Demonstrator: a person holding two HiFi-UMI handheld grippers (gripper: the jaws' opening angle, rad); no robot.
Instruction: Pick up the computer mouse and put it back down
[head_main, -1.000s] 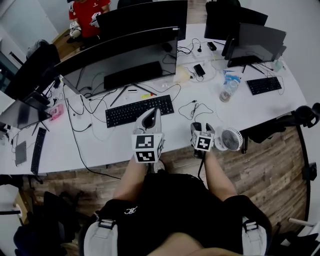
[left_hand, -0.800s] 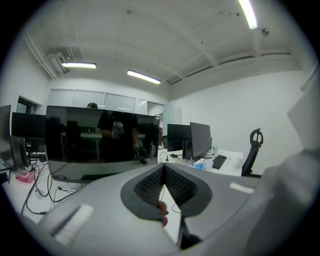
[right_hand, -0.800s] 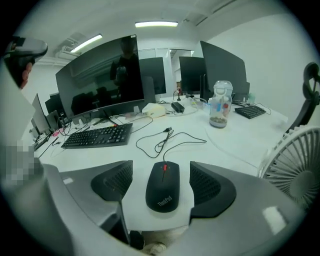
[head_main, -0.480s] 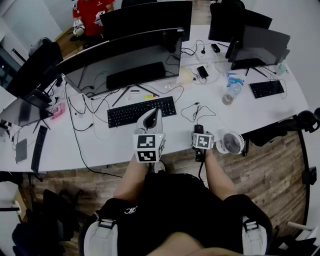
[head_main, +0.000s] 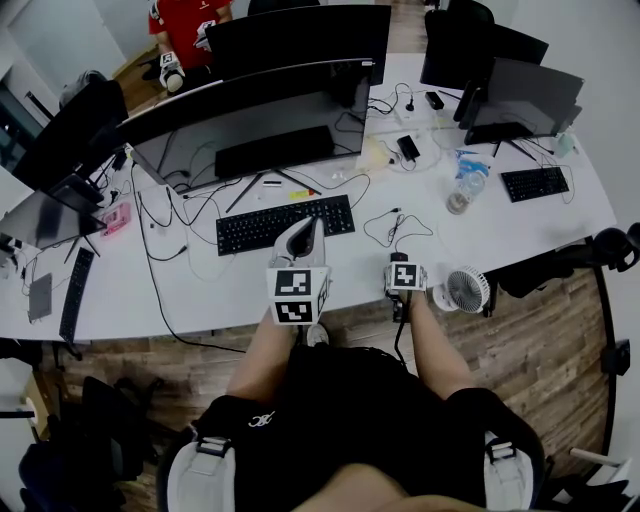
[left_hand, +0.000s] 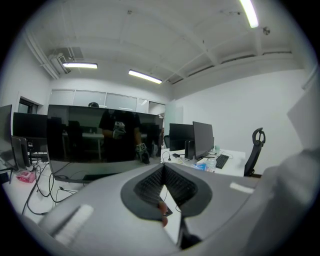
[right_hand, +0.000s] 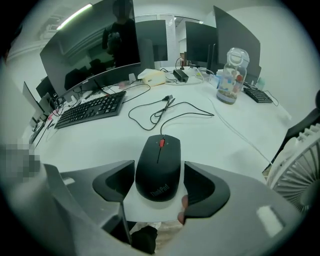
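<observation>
The right gripper (head_main: 400, 264) is reaching in over the near edge of the white tabletop (right_hand: 100, 142), and the black computer mouse (right_hand: 158, 167) is lying flat on that tabletop right between its fingers (right_hand: 112, 185). The fingers are standing apart, one along each side of the mouse. The left one is sitting just about against the mouse's flank, while a thin strip of white is showing between the mouse and the right one. The mouse's red wheel is pointing away from the person, and its dark cable (right_hand: 167, 111) is looping off across the tabletop toward the middle.

The left gripper (head_main: 308, 228) is hanging above the tabletop, nose aimed at the big curved monitor (head_main: 240, 120). Its fingers are pressing together at the tips, with nothing between them.

A black keyboard (head_main: 282, 222) is lying just beyond the left gripper, below the monitor. A small white fan (head_main: 465, 288) is standing near the tabletop's edge, just beside the right gripper on its outer side. A clear bottle (right_hand: 231, 75) is standing farther back on the right, well apart from the mouse.
</observation>
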